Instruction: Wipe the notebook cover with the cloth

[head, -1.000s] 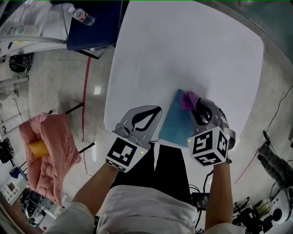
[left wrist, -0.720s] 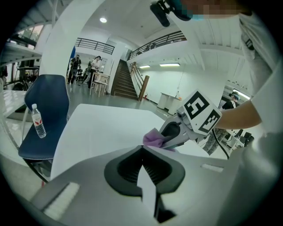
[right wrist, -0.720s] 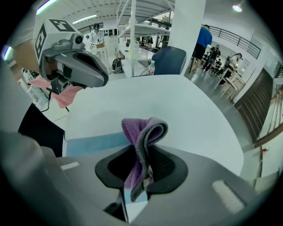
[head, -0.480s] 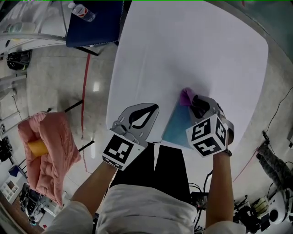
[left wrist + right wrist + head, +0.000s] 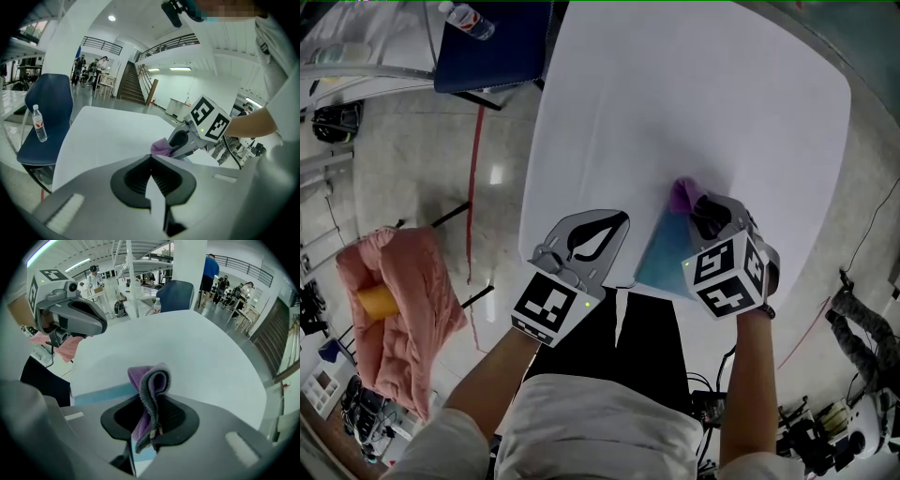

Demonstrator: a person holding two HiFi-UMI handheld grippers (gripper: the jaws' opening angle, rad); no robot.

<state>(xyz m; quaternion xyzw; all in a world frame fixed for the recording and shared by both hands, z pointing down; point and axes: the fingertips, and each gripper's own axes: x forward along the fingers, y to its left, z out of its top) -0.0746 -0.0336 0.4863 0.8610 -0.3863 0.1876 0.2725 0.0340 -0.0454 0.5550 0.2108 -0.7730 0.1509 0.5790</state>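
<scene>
Right tongs (image 5: 703, 212): clenched on the cloth (image 5: 151, 397), a purple fold with a grey underside that stands up between the jaws and hangs down past them. In the head view the cloth (image 5: 682, 197) sits over the far end of the notebook (image 5: 661, 251). Contact with the cover cannot be confirmed from either view.

Notebook: blue cover, lying flat at the near edge of the white worktop (image 5: 694, 94), right of centre, turned slightly off square to that edge. The right gripper view shows it as a blue strip (image 5: 101, 393) just behind the jaws.

Left tongs (image 5: 619, 220): jaws brought together at the tips with nothing between them, as the left gripper view (image 5: 150, 157) confirms. They are held over the near edge of the worktop, just left of the notebook and apart from it.

Surroundings: a dark blue chair (image 5: 492, 47) stands off the far left corner of the worktop, with a plastic bottle (image 5: 467, 19) lying on it. A pink padded garment (image 5: 398, 309) lies on the floor well to the left.
</scene>
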